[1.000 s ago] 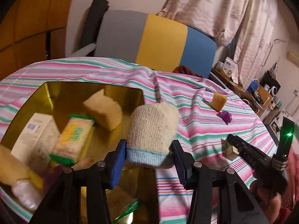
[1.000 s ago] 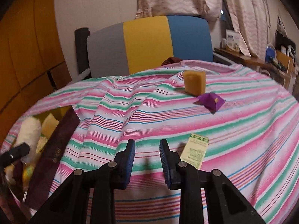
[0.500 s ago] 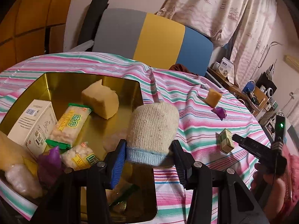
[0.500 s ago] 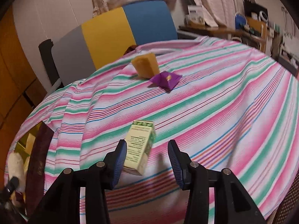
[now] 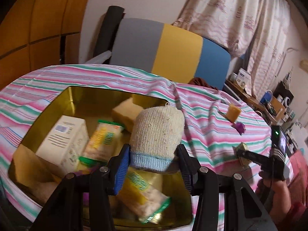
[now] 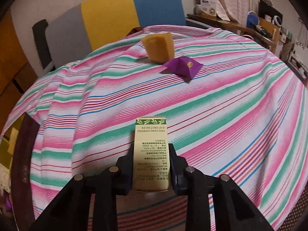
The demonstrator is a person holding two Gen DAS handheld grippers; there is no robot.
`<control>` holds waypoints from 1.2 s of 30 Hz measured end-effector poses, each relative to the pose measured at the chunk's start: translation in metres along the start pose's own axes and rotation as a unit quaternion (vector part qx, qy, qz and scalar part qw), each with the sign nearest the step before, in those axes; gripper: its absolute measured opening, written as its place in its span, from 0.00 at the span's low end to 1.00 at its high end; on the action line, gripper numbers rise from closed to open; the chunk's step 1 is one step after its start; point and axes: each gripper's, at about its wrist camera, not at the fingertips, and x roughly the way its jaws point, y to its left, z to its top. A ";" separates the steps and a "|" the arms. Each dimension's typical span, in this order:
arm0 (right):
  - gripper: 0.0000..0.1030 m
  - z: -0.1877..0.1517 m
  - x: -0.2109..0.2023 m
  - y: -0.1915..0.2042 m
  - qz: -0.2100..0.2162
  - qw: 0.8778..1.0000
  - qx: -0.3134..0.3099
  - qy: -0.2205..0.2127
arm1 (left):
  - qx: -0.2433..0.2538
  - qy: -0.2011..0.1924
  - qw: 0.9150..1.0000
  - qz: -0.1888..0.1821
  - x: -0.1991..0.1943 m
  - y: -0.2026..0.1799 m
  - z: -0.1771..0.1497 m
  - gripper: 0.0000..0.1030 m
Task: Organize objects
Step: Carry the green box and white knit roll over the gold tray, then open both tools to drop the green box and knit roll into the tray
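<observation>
Now clamped by right gripper [image 6: 151, 170]: green-banded carton [image 6: 150, 150], near edge of striped cloth [image 6: 221, 105].
Left gripper [image 5: 153, 166] pinching knitted mitt [image 5: 156, 134] above gold tin [image 5: 57, 104]; shallow grip on cuff, risks slipping.

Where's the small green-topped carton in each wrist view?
Left wrist: small green-topped carton at right, mid-height, pinched at the tip of the right gripper over the striped cloth.
Right wrist: carton bottom centre, clamped between the gripper's pads, printed side facing the camera.
Shared landmark: the orange block next to the purple packet.
</observation>
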 end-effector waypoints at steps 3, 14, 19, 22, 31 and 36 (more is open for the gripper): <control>0.29 -0.001 -0.007 0.006 0.029 1.000 0.006 0.002 | -0.014 -0.003 1.000 0.012 0.002 0.013 0.007 0.48; 0.29 -0.015 -0.057 0.097 0.164 0.984 -0.070 -0.014 | -0.053 -0.012 0.997 0.060 0.015 0.062 0.046 0.43; 0.29 -0.030 -0.076 0.143 0.218 0.968 -0.120 -0.010 | -0.072 -0.001 0.995 0.062 0.015 0.073 0.038 0.44; 0.29 -0.039 -0.081 0.162 0.237 0.961 -0.139 -0.002 | -0.080 0.006 0.995 0.059 0.012 0.073 0.027 0.51; 0.29 -0.069 -0.084 0.207 0.255 0.942 -0.218 0.022 | -0.093 -0.008 0.994 0.063 -0.014 0.072 0.012 0.92; 0.29 -0.081 -0.080 0.221 0.248 0.936 -0.247 0.029 | -0.118 -0.015 0.990 0.081 -0.024 0.082 0.013 0.97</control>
